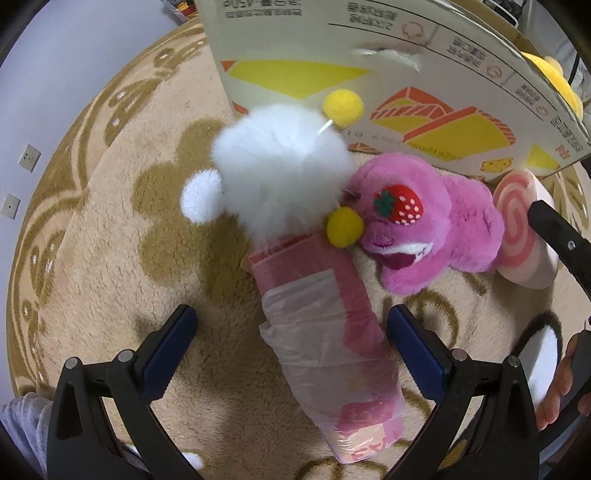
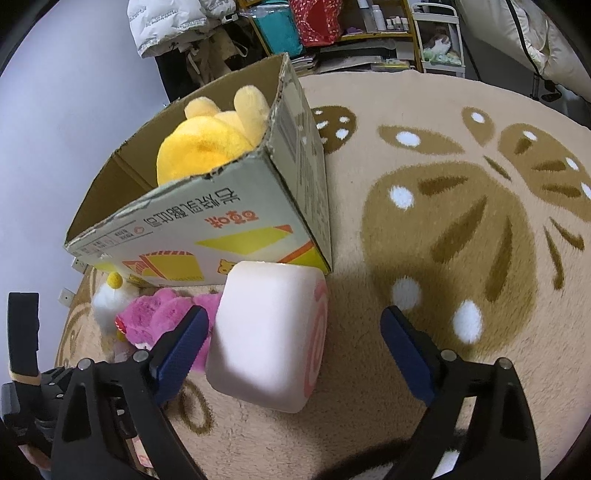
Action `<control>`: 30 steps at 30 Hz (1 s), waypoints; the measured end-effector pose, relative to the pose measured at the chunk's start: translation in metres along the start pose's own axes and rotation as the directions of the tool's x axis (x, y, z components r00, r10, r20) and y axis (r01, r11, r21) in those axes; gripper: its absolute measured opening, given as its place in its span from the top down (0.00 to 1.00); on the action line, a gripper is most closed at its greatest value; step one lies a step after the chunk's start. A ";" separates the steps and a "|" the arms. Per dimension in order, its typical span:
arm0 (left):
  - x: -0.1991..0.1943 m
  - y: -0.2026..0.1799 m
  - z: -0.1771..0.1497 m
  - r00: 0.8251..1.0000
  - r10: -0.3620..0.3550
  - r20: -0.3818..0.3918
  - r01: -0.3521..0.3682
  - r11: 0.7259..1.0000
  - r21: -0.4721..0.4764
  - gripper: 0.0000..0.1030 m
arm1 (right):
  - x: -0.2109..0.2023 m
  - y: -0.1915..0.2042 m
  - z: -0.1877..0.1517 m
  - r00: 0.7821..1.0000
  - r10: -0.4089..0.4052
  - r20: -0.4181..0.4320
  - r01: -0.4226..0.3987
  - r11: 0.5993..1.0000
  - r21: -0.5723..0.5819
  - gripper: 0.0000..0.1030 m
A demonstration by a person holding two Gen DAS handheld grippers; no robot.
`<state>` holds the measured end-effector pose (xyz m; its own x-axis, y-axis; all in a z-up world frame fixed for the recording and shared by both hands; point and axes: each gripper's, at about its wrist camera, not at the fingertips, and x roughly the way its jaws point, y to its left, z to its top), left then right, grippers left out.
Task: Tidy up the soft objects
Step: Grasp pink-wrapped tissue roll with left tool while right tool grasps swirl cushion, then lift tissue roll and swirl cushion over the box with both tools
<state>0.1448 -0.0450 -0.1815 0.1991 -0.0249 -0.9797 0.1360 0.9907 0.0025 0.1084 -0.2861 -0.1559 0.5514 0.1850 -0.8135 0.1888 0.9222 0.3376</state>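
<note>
In the left wrist view my left gripper [image 1: 297,343] is open over a pink packet in clear plastic [image 1: 325,354] that lies between its jaws; the left pad stands clear of it, the right pad close beside it. A white fluffy toy with yellow pompoms [image 1: 280,166] lies just beyond, next to a pink strawberry bear [image 1: 424,225]. My right gripper [image 2: 295,347] is open around a white cushion with a pink swirl face [image 2: 266,339]; the right pad is well apart from it. A yellow plush [image 2: 207,147] sits in the cardboard box [image 2: 221,221].
Everything lies on a beige patterned rug [image 2: 461,240]. The box [image 1: 369,74] stands right behind the toys. Wall sockets [image 1: 28,158] mark the wall at the left. Shelves and clutter [image 2: 351,33] line the far side. A hand [image 1: 561,387] shows at the right edge.
</note>
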 end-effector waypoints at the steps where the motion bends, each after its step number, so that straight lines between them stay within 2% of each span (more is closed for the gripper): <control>1: 0.001 -0.001 -0.001 1.000 0.001 0.001 -0.001 1.000 0.005 0.03 | 0.001 0.000 0.000 1.000 -0.002 -0.003 0.002 1.000 -0.001 0.06; 8: 0.005 -0.018 -0.010 0.999 0.042 0.002 -0.042 0.997 0.068 0.14 | 0.002 -0.001 -0.001 1.000 -0.006 -0.010 0.006 1.000 -0.008 0.13; 10: 0.004 -0.020 -0.014 0.999 0.046 0.006 -0.047 0.996 0.074 0.23 | 0.002 0.000 -0.002 1.000 0.023 -0.015 -0.023 1.000 -0.018 0.27; 11: 0.002 -0.020 -0.015 0.999 0.050 0.010 -0.051 0.996 0.077 0.26 | 0.002 0.001 -0.002 0.999 0.033 -0.017 -0.033 0.999 -0.026 0.30; 13: -0.001 -0.022 -0.018 0.998 0.056 0.020 -0.057 0.995 0.083 0.42 | 0.001 0.005 -0.003 0.999 0.038 -0.019 -0.039 0.998 -0.047 0.42; 15: -0.007 -0.025 -0.019 0.997 0.065 0.036 -0.068 0.994 0.085 0.48 | -0.001 0.009 -0.004 0.999 0.036 -0.015 -0.036 0.997 -0.067 0.47; 21: -0.017 -0.012 -0.019 0.997 0.047 0.059 -0.049 0.998 0.036 0.53 | -0.008 0.015 -0.010 1.000 0.030 -0.003 -0.030 0.994 -0.109 0.61; 30: -0.038 0.007 -0.018 0.988 0.050 0.149 -0.045 0.998 -0.037 0.54 | -0.020 0.014 -0.012 0.999 0.027 0.033 -0.023 0.994 -0.104 0.65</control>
<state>0.1212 -0.0344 -0.1480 0.3481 0.0047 -0.9374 0.0914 0.9951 0.0389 0.0906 -0.2730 -0.1406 0.5825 0.1985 -0.7883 0.0907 0.9478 0.3057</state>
